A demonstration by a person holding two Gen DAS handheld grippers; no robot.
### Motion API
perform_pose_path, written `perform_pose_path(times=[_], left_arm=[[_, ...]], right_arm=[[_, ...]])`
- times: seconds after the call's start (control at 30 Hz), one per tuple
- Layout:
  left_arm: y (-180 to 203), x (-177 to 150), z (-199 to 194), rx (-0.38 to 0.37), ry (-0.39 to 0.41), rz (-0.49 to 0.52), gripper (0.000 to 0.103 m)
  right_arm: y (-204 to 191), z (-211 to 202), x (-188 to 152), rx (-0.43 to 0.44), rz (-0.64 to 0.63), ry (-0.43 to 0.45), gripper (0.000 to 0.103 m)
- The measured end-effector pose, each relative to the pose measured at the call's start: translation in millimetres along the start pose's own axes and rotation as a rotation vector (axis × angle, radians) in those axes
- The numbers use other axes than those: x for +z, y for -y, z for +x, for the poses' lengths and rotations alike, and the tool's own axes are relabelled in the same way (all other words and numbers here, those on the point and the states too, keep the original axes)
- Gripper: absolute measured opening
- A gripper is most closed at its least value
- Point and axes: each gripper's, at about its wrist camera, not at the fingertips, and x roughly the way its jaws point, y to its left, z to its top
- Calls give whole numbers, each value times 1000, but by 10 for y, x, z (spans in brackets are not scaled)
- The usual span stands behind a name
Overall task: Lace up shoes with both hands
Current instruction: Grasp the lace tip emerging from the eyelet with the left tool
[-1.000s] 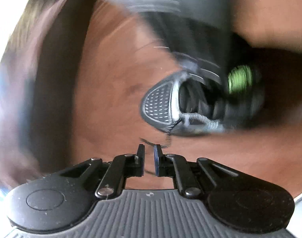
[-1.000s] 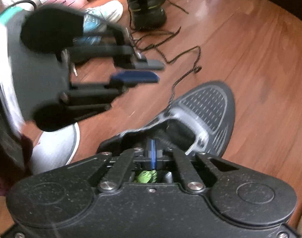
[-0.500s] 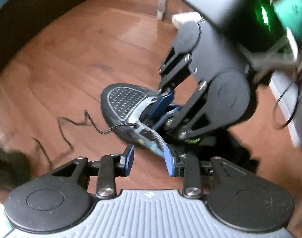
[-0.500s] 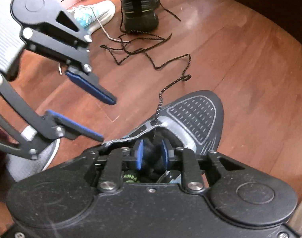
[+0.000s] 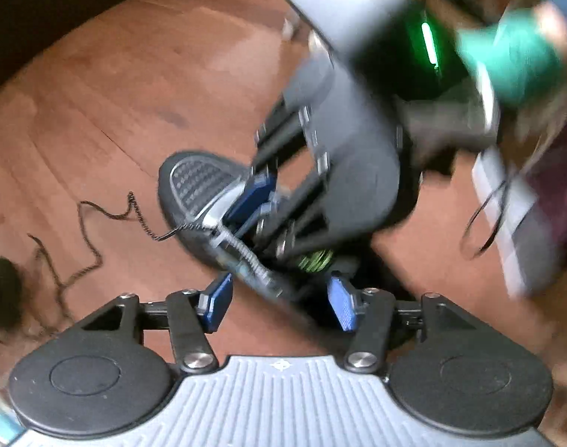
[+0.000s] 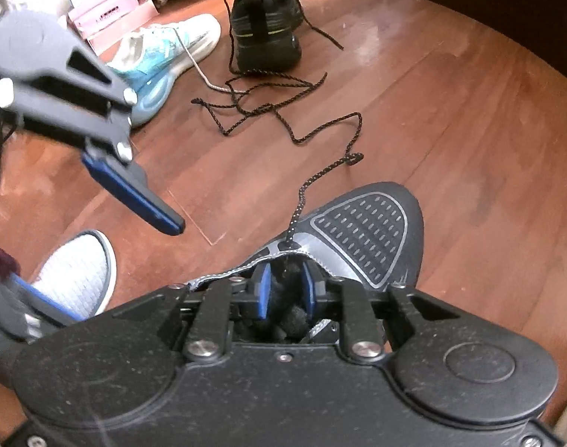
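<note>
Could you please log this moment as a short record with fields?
floor: wood
shoe: dark, toe away from right camera
lace: black, through front eyelet, trailing on floor
left tool: open, beside shoe
right tool: partly open, inside shoe's opening, around dark tongue
other shoes: black one, white-blue one

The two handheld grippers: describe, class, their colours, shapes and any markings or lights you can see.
The left gripper has a grey ribbed body, two round black discs, black linkage bars with silver screws, and blue-padded fingers. The right gripper has a speckled black housing with the same discs, bars and blue fingers; the left wrist view shows a green light on its blurred body.
</note>
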Motion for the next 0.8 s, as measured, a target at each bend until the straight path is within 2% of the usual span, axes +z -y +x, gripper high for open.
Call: perform_pose_path(times=[0.07,0.1,0.13,0.17,0.23,0.37,0.57,0.6,0.63,0.8], left_arm=[[-7,-32,83,8,10,-27,55],[-51,-62,128,-3,26,-57,47],[-99,-100,173,-16,37,-93,33],[-165,-158,216,-40,42,-157,30],[-306,-264,259,-107,66,-296,14],[-498,-449,277,-216,116,-479,10],[-471,-482,273,-249,142,-452,9],[-464,-481,280,-251,144,-446,9],[-461,-475,278,-252,143,-443,9],[-443,-474,268,-229,128,-452,9]], right_arm=[[7,14,3,9,-2,1,19],[5,18,4,10,-7,0,19],[-2,20,5,11,-14,1,18],[-11,19,6,13,-17,3,18],[-37,29,17,12,-27,3,17],[-59,63,39,13,-28,1,17],[-45,114,57,3,-29,-25,14],[-30,122,64,4,-18,-29,11],[-6,132,72,8,3,-33,2],[77,139,95,47,77,-45,1]])
